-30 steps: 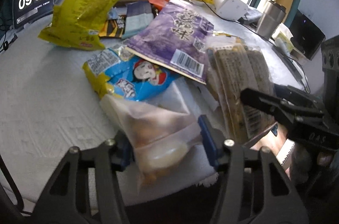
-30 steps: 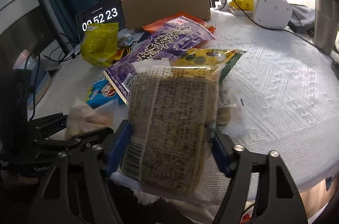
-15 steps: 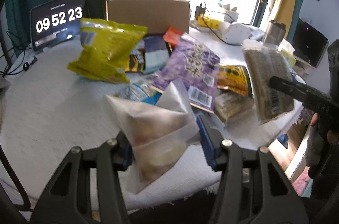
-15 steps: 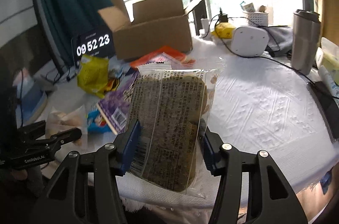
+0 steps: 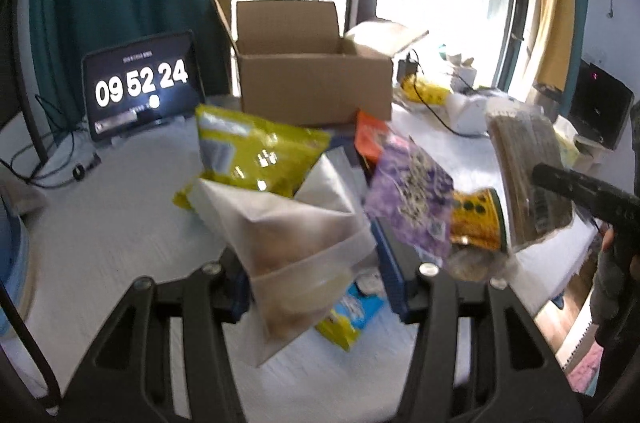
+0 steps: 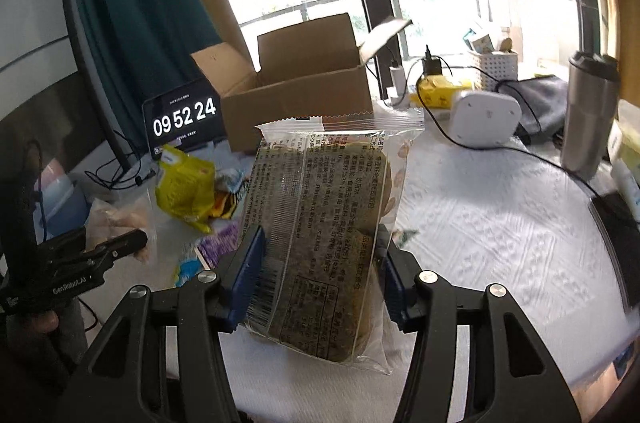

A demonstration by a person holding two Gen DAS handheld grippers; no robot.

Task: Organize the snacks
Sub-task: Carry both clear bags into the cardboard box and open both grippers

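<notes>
- Right gripper (image 6: 320, 275) has its jaws clamped on the dark bread pack (image 6: 320, 235), held above the desk (image 6: 500, 223).
- Left gripper (image 5: 316, 283) pinches the frosted bag (image 5: 296, 243).
- Cardboard box (image 5: 312, 91) looks empty; most snacks, like the yellow chip bag (image 5: 256, 151), aren't packed yet.

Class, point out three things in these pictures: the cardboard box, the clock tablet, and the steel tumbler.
cardboard box (image 5: 316, 95), left wrist view, on its front wall.
clock tablet (image 6: 185, 115), right wrist view, on the digits.
steel tumbler (image 6: 586, 119), right wrist view, on its body.
</notes>
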